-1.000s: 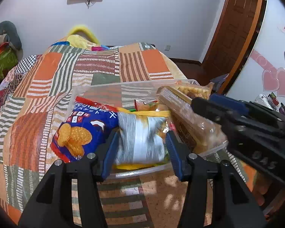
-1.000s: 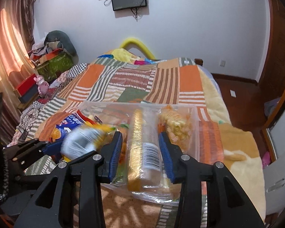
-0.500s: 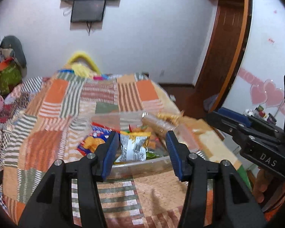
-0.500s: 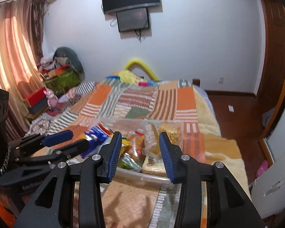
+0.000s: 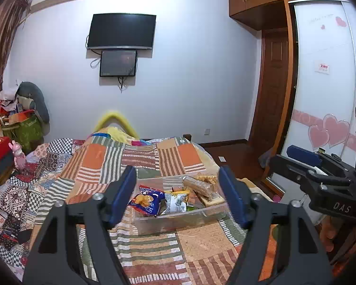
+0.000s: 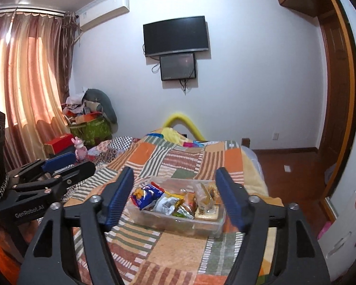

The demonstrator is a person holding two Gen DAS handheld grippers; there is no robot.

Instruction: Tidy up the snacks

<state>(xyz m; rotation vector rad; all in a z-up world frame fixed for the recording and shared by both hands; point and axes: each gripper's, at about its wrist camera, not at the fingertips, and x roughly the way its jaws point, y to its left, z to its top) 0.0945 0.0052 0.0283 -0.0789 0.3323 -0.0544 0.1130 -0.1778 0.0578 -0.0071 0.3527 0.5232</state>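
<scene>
Left wrist view: left gripper point(image 5: 178, 194), jaws spread wide and holding nothing, raised above a patchwork quilt point(image 5: 140, 156); right gripper point(image 5: 303, 163) at the right edge, side-on, jaw gap not discernible there. Right wrist view: right gripper point(image 6: 175, 197), jaws wide and empty; left gripper point(image 6: 57, 166) at the left edge. Clear plastic bin point(image 6: 168, 220) on the quilt, well beyond both grippers, containing a blue snack bag point(image 6: 146, 194), a silver packet point(image 6: 165, 204) and a biscuit sleeve point(image 6: 203, 196).
</scene>
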